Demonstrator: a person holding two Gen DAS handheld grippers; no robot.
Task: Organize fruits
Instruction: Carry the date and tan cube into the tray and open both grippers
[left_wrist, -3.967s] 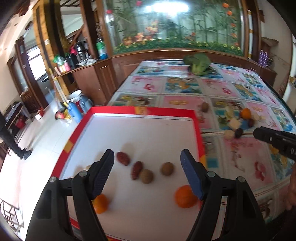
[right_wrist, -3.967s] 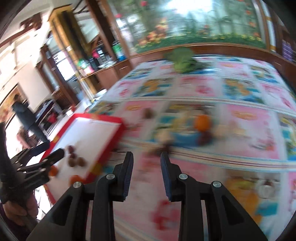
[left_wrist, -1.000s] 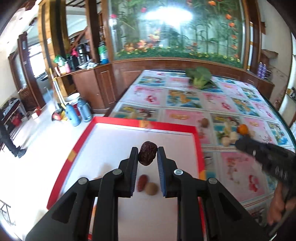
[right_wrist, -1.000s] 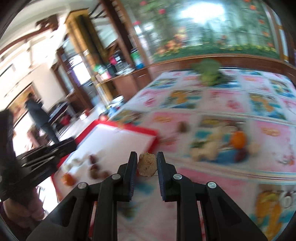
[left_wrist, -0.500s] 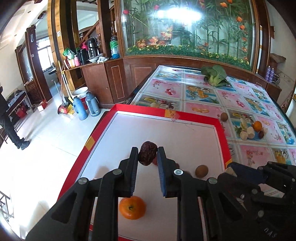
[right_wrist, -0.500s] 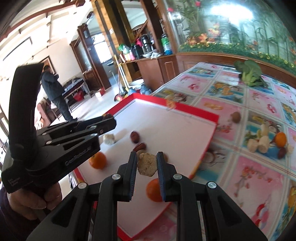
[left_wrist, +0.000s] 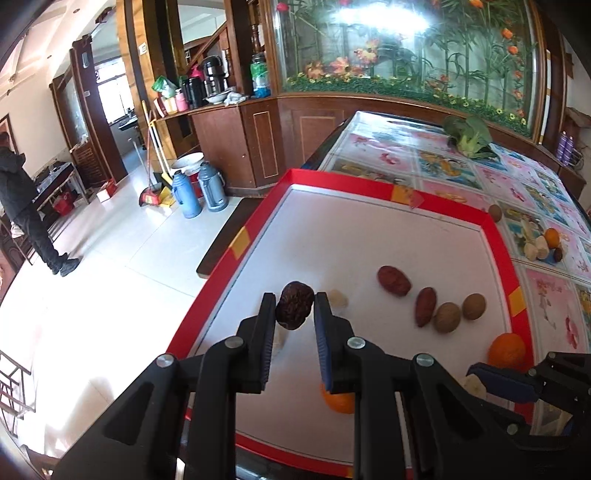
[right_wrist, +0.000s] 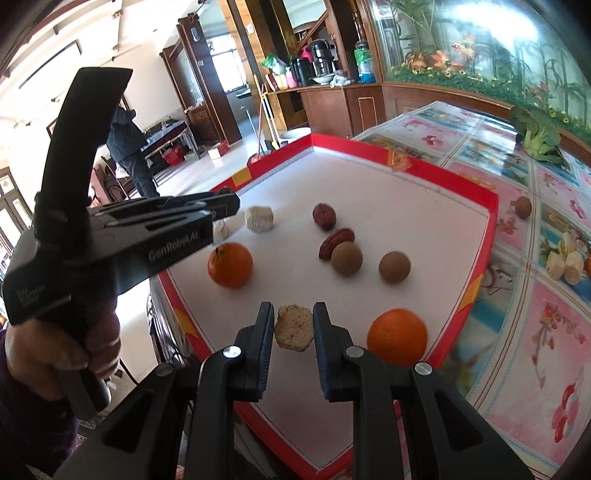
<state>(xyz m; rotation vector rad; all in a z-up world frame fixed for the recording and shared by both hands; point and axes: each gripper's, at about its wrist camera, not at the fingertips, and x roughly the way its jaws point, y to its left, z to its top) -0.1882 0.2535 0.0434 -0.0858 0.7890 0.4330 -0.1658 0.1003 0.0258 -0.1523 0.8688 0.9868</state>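
Observation:
My left gripper (left_wrist: 294, 310) is shut on a dark wrinkled date (left_wrist: 294, 305), held above the left part of the red-rimmed white tray (left_wrist: 354, 184). My right gripper (right_wrist: 294, 325) is shut on a tan cut fruit piece (right_wrist: 294, 327) above the tray's near edge (right_wrist: 476, 286). On the tray lie two oranges (right_wrist: 230, 264) (right_wrist: 398, 336), two red dates (right_wrist: 324, 216) (right_wrist: 336, 242), two brown longans (right_wrist: 346, 258) (right_wrist: 394, 266) and pale chunks (right_wrist: 259, 219). The left gripper also shows in the right wrist view (right_wrist: 225, 206).
On the patterned tablecloth right of the tray lie a longan (right_wrist: 523, 206), pale chunks (right_wrist: 565, 264) with an orange (left_wrist: 552, 236), and a green vegetable (right_wrist: 537, 133) at the far end. Floor, flasks (left_wrist: 199, 188) and a standing person (left_wrist: 26, 206) lie left of the table.
Both grippers have shifted over the tray while holding their fruit. The left one moved toward the tray's left side; the right one lowered toward the near edge beside an orange.

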